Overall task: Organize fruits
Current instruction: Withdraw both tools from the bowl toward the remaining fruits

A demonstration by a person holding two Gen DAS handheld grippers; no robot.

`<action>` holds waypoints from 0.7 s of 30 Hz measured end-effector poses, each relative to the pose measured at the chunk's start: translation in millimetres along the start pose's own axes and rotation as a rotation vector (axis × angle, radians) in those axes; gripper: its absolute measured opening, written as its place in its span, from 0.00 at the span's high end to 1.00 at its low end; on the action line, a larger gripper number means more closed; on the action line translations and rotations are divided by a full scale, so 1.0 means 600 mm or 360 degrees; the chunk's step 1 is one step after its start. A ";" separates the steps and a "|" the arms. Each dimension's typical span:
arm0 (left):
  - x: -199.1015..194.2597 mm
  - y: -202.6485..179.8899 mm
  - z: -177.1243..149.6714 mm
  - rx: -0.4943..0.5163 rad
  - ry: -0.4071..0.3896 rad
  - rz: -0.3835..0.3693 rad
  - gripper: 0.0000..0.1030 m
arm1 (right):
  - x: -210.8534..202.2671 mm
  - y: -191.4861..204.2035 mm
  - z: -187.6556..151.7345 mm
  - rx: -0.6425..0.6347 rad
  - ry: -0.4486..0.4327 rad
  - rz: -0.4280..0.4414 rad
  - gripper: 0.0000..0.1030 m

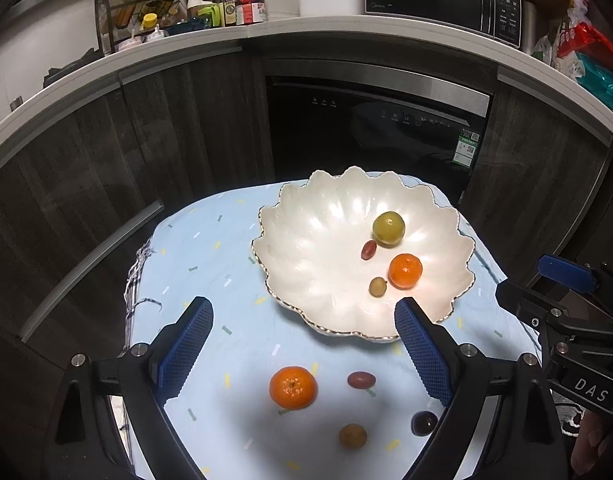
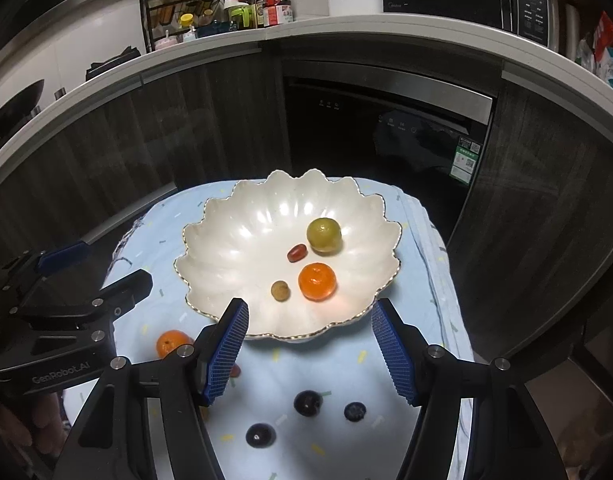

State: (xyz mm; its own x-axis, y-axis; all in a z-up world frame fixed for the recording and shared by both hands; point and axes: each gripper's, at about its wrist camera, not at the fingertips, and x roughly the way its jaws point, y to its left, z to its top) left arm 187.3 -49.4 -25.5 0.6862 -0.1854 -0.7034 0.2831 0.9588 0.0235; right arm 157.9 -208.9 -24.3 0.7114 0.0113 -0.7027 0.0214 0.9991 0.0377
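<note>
Both your left gripper (image 1: 302,354) and right gripper (image 2: 308,350) gape empty, so straddle the orange tangerine (image 1: 293,387) near the blue-clothed table's (image 1: 210,264) front edge, squeeze gently, carry it into the white scalloped ceramic bowl (image 1: 306,248).

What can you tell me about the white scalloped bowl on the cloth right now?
The white scalloped bowl looks like glossy glazed ceramic, wide and shallow, with a wavy petal-like rim edged in a thin gold line. It sits upright on the pale blue patterned cloth, toward the far side. Inside lie four fruits: a yellow-green round fruit, a small red oval fruit, an orange mandarin and a small brownish fruit. Neither gripper touches it.
</note>
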 end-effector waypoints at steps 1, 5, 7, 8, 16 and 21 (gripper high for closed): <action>-0.002 0.000 -0.002 -0.0003 -0.0001 -0.0001 0.10 | -0.002 0.001 -0.001 -0.0002 -0.0002 -0.0002 0.37; -0.011 0.000 -0.010 -0.0002 -0.0007 -0.0002 0.10 | -0.010 0.001 -0.008 0.0001 -0.0010 -0.0011 0.37; -0.013 0.000 -0.014 0.0004 -0.0010 0.0002 0.10 | -0.013 0.000 -0.011 0.0003 -0.0014 -0.0014 0.37; -0.014 0.000 -0.015 0.0006 -0.0011 0.0002 0.10 | -0.014 0.001 -0.012 0.0001 -0.0015 -0.0016 0.37; -0.017 0.003 -0.035 0.0002 0.0002 0.0013 0.10 | -0.019 0.011 -0.029 -0.0038 -0.0013 -0.0027 0.37; -0.020 0.005 -0.052 0.0008 0.0007 0.0026 0.10 | -0.020 0.017 -0.044 -0.0054 -0.0002 -0.0030 0.37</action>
State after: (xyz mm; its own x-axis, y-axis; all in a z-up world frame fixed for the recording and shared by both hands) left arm 159.0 -37.7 -38.9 0.6879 -0.1689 -0.7059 0.2752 0.9606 0.0383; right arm 131.3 -197.7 -34.1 0.7119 -0.0076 -0.7022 0.0110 0.9999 0.0003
